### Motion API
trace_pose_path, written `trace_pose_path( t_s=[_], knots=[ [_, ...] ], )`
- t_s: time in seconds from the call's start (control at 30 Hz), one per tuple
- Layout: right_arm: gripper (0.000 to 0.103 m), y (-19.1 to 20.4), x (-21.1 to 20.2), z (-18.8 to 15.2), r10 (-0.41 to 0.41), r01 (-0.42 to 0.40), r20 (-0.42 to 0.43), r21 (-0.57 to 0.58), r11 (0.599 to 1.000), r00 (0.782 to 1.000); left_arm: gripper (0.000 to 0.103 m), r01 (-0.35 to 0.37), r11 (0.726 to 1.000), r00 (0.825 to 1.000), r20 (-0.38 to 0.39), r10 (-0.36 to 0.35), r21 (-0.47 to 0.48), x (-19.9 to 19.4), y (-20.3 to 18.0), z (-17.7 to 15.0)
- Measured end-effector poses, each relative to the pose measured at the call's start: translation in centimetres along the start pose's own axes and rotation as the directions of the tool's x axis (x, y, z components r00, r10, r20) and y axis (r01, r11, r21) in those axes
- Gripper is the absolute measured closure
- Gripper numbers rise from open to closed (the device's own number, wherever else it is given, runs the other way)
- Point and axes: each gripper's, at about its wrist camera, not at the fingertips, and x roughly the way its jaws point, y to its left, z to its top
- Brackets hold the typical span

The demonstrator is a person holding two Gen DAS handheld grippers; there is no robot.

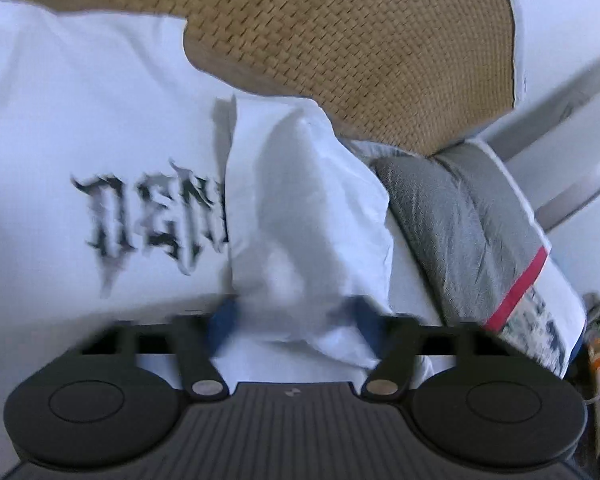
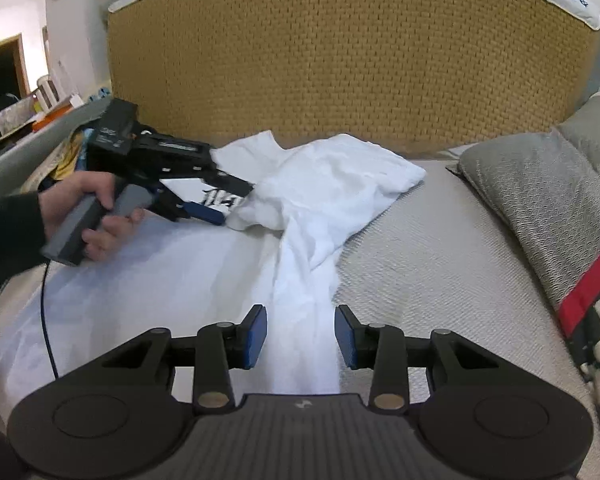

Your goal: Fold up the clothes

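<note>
A white T-shirt (image 2: 320, 196) with black gothic lettering (image 1: 148, 216) lies on the bed. My left gripper (image 1: 296, 320) has a bunched fold of the shirt's right side (image 1: 300, 216) between its blue pads; the cloth hides the fingertips. In the right wrist view the left gripper (image 2: 236, 200) holds that fold lifted over the shirt's front. My right gripper (image 2: 301, 336) is open, and a strip of the shirt's edge (image 2: 304, 320) runs between its blue pads (image 2: 256, 336) without being pinched.
A woven tan headboard (image 2: 340, 60) stands behind the bed. A grey pillow with a red stripe (image 2: 548, 200) lies at the right. Grey bedding (image 2: 420, 280) lies under the shirt. Cluttered shelves (image 2: 28, 108) stand far left.
</note>
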Motion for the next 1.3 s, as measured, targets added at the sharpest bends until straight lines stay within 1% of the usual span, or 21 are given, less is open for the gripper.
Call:
trace_pose_path(
  t_s=[0.03,0.07,0.13,0.23,0.27,0.3,0.4,0.43,0.47,0.5,0.57,0.67,0.73,0.87,0.9,0.93,1.03,1.13,1.17,1.23,1.3],
  knots=[
    [0.061,0.5,0.1,-0.1,0.005,-0.005,-0.007,-0.022,1.0,1.0,0.072,-0.008,1.0,1.0,0.001,0.008,-0.016,0.4,-0.2,-0.1],
    [0.061,1.2,0.2,-0.2,0.006,-0.006,-0.011,-0.051,0.999,1.0,0.072,-0.016,0.999,1.0,0.002,0.016,-0.032,0.7,-0.3,-0.2],
    [0.061,2.3,0.2,-0.2,0.002,-0.002,-0.004,-0.109,0.994,1.0,0.072,-0.044,0.999,0.998,0.039,0.043,0.018,0.1,-1.4,-0.3],
    [0.062,3.0,0.4,0.1,-0.004,0.006,0.015,-0.152,0.988,1.0,0.075,-0.049,0.999,0.986,0.161,0.047,0.009,-2.8,-1.6,-0.6],
    [0.062,3.0,0.4,0.2,-0.004,0.006,0.017,-0.15,0.989,1.0,0.086,-0.024,1.0,0.983,0.183,0.023,0.005,-3.4,-1.3,-0.5],
    [0.062,2.9,0.7,0.2,-0.005,0.007,0.016,-0.145,0.989,1.0,0.102,0.002,1.0,0.979,0.203,-0.002,0.0,-4.0,-1.1,-0.5],
    [0.062,2.4,2.0,0.7,-0.008,0.009,0.005,-0.141,0.99,1.0,0.1,-0.011,1.0,0.984,0.178,0.015,-0.025,-4.4,-1.1,-0.8],
    [0.062,2.3,2.2,1.0,-0.01,0.011,0.007,-0.15,0.989,1.0,0.097,-0.002,1.0,0.986,0.165,0.007,-0.029,-4.4,-1.2,-1.2],
    [0.062,2.1,2.2,1.4,-0.011,0.014,0.015,-0.164,0.986,1.0,0.082,0.007,0.999,0.988,0.153,-0.002,-0.033,-4.5,-1.3,-1.6],
    [0.062,1.6,2.5,2.0,-0.016,0.019,0.02,-0.174,0.985,1.0,0.061,0.021,0.999,0.989,0.145,-0.015,-0.035,-4.4,-1.6,-2.4],
    [0.062,0.3,3.7,3.7,-0.025,0.028,0.021,-0.182,0.983,0.999,0.046,0.047,0.998,0.991,0.129,-0.042,-0.04,-4.3,-2.0,-3.9],
    [0.062,-1.9,6.5,6.0,-0.009,0.007,-0.011,-0.181,0.983,1.0,0.046,0.087,0.995,0.991,0.105,-0.082,-0.048,-4.2,-2.7,-6.2],
    [0.062,-3.6,8.3,7.5,-0.007,0.004,-0.018,-0.17,0.985,1.0,0.043,0.113,0.992,0.99,0.09,-0.108,-0.054,-4.1,-3.2,-7.7],
    [0.062,-8.2,12.3,12.6,0.018,-0.018,0.002,-0.116,0.993,1.0,0.028,0.166,0.984,0.985,0.059,-0.162,-0.067,-4.0,-4.1,-10.7],
    [0.061,-9.2,13.3,13.8,0.018,-0.017,0.005,-0.11,0.994,1.0,0.022,0.162,0.985,0.986,0.046,-0.16,-0.051,-3.6,-4.7,-11.3],
    [0.061,-10.2,14.5,15.2,0.035,-0.035,-0.003,-0.108,0.994,0.999,0.021,0.159,0.987,0.987,0.032,-0.158,-0.035,-3.3,-5.3,-11.8],
    [0.061,-12.4,17.8,18.4,0.109,-0.117,-0.061,-0.135,0.984,0.992,0.021,0.077,0.994,0.997,-0.018,-0.076,0.083,-2.2,-6.9,-12.6],
    [0.062,-13.4,20.4,19.4,0.11,-0.137,-0.149,-0.183,0.973,0.983,0.021,-0.008,0.99,1.0,0.02,0.005,0.142,-2.2,-7.2,-12.5],
    [0.061,-13.5,21.0,19.3,0.104,-0.137,-0.166,-0.197,0.971,0.981,0.021,-0.024,0.99,0.999,0.037,0.019,0.138,-2.4,-7.1,-12.3],
    [0.062,-13.8,21.8,18.6,0.081,-0.121,-0.179,-0.222,0.968,0.98,0.021,0.007,0.995,0.999,0.04,-0.011,0.098,-2.5,-6.3,-11.9],
    [0.061,-14.3,22.7,18.2,0.087,-0.127,-0.192,-0.209,0.97,0.978,0.022,0.03,0.995,0.998,0.047,-0.035,0.097,-2.1,-6.2,-11.8]
  ],
)
